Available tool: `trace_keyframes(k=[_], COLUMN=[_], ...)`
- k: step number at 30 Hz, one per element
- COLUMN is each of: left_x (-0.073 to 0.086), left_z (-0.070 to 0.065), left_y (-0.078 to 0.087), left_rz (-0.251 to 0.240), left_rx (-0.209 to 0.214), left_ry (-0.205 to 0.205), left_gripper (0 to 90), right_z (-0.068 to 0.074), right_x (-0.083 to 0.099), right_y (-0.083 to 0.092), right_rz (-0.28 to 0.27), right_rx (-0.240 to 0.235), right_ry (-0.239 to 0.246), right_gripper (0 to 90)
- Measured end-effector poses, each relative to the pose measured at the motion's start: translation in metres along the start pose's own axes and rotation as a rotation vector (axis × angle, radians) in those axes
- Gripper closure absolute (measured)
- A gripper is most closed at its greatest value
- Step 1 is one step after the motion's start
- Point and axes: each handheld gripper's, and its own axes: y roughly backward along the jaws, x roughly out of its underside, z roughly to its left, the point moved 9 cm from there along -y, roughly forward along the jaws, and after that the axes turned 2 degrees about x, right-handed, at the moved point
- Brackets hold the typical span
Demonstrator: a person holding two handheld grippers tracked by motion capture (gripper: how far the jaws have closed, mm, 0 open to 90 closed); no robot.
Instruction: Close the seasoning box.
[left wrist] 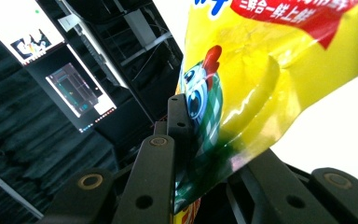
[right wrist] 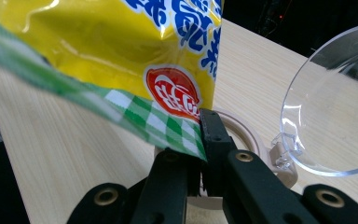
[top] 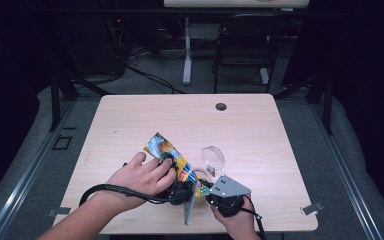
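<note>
Fingers [right wrist: 209, 135] of the right gripper [top: 211, 191] are pinched tight on the green-checked corner of the yellow snack bag [top: 172, 162], no gap betw. them in the right gripper view. Left gripper [top: 180, 186] fingers [left wrist: 179, 123] are nearly closed too, clamping the bag's edge by the cartoon rooster print. In the high view the bag is held up off the tabletop [top: 130, 125] betw. both grippers, slanting from approx. 10 o'clock down to 4 o'clock, near the front edge. A clear lid [top: 213, 157] w/ a beige container [right wrist: 242, 135] sits just beside the bag, at 3 o'clock of it.
</note>
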Motion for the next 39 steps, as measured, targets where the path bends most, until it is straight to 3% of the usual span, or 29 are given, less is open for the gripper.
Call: trace_keyframes(k=[7,21,35,39], left_x=[0.004,0.009,0.013,0.013], left_z=[-0.007,-0.017,-0.033,-0.035], left_y=[-0.005,-0.010,-0.017,-0.018], left_rz=[-0.025,-0.045,-0.088,-0.095], left_rx=[0.027,0.063,0.118,0.122], left_ry=[0.069,0.128,0.249,0.264], left_gripper=[83.7,84.2,84.6,84.8], right_z=[0.000,0.001,0.002,0.001], right_x=[0.000,-0.002,-0.002,-0.003], right_y=[-0.001,-0.002,-0.004,-0.004], right_rz=[-0.001,-0.008,-0.011,-0.011], right_rx=[0.008,0.008,0.011,0.014], right_ry=[0.006,0.006,0.015,0.013], right_gripper=[88.7,88.8,88.8,88.8])
